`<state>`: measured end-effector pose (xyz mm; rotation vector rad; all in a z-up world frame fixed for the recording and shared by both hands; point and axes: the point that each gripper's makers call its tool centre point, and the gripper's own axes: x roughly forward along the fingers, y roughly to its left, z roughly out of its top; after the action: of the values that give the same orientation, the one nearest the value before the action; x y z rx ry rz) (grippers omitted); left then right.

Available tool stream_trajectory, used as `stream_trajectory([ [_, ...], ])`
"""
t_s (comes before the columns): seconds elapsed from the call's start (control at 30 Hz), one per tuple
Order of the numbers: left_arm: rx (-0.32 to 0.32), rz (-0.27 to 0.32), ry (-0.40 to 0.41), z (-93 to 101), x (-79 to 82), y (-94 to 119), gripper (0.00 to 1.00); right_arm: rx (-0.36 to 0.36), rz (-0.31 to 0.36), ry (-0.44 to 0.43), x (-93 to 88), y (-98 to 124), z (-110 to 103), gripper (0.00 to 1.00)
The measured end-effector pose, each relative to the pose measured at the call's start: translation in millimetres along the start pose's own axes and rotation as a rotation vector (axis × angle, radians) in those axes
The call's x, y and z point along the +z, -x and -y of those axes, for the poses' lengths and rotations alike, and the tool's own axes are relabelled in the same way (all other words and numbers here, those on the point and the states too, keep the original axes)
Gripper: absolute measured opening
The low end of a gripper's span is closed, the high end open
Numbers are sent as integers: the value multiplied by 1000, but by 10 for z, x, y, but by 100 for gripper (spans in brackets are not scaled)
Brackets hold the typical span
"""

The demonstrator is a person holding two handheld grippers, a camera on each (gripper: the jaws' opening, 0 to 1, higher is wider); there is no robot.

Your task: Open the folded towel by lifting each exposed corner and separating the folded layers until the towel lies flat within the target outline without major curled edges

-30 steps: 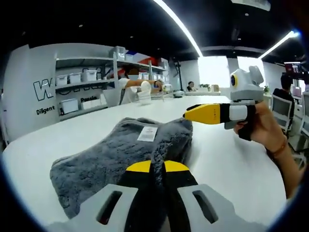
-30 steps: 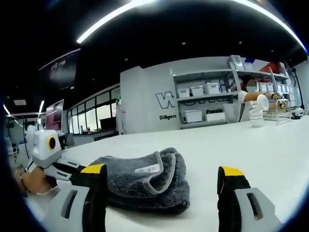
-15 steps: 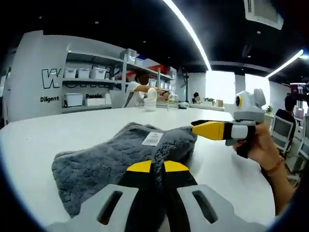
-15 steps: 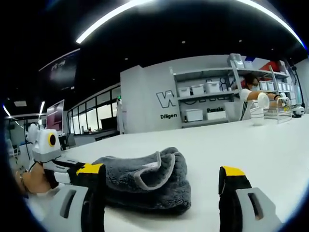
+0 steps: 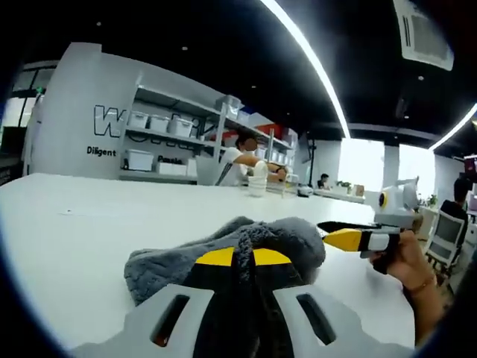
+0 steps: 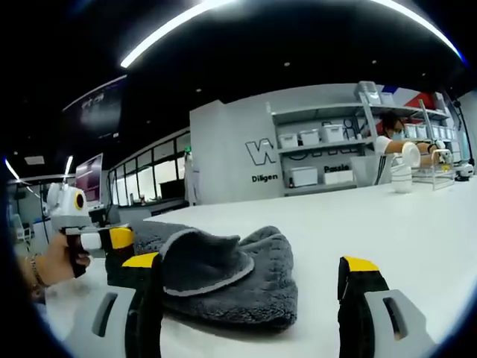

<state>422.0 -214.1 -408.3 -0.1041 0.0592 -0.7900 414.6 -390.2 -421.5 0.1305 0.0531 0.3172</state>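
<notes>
A grey plush towel [image 5: 223, 250] lies bunched on the white table [image 5: 67, 231]. My left gripper [image 5: 244, 258] is shut on a fold of it, with grey pile squeezed between the yellow tips. In the right gripper view the left gripper [image 6: 119, 240] comes in from the left and holds a towel [image 6: 223, 272] layer raised, its pale edge curling over the rest. My right gripper [image 6: 250, 265] stands open just in front of the towel, with nothing between its jaws. In the left gripper view the right gripper [image 5: 333, 232] hovers just right of the towel in a person's hand [image 5: 406, 261].
Behind the table stand shelves [image 5: 160, 127] with white bins against a grey wall. A person [image 5: 238, 156] works at a rack of cups [image 6: 406, 168] at the far end. Bare white tabletop [image 6: 387, 224] stretches beyond and right of the towel.
The left gripper has lifted and drawn back the towel's top layer, which now curls up; the white label has gone out of sight. The right gripper has stayed open beside the towel.
</notes>
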Motion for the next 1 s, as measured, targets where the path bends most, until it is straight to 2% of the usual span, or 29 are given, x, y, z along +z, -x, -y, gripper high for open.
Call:
stream_trajectory([
  [0.1,7,27,24,-79,57,133,5,-1,-4,1,-10,0,3,99],
  [0.17,46,38,-5,-203,81,253,5,4,-9,-1,-20,-3,-9,99],
  [0.27,81,51,-6,-371,91,405,5,6,-19,6,-39,-10,-14,99],
  [0.47,148,47,-35,-661,89,631,5,7,-20,8,-49,-7,-24,99],
  [0.63,237,6,-42,-930,25,804,5,12,-31,12,-74,-10,-33,99],
  [0.73,255,-2,-34,-1077,10,845,5,42,-30,27,-70,-23,-117,99],
  [0.87,297,-29,-84,-1243,-19,895,5,50,-85,55,-170,-54,-150,99],
  [1.0,324,-63,-91,-1380,-86,955,5,56,-90,64,-180,-47,-172,99],
])
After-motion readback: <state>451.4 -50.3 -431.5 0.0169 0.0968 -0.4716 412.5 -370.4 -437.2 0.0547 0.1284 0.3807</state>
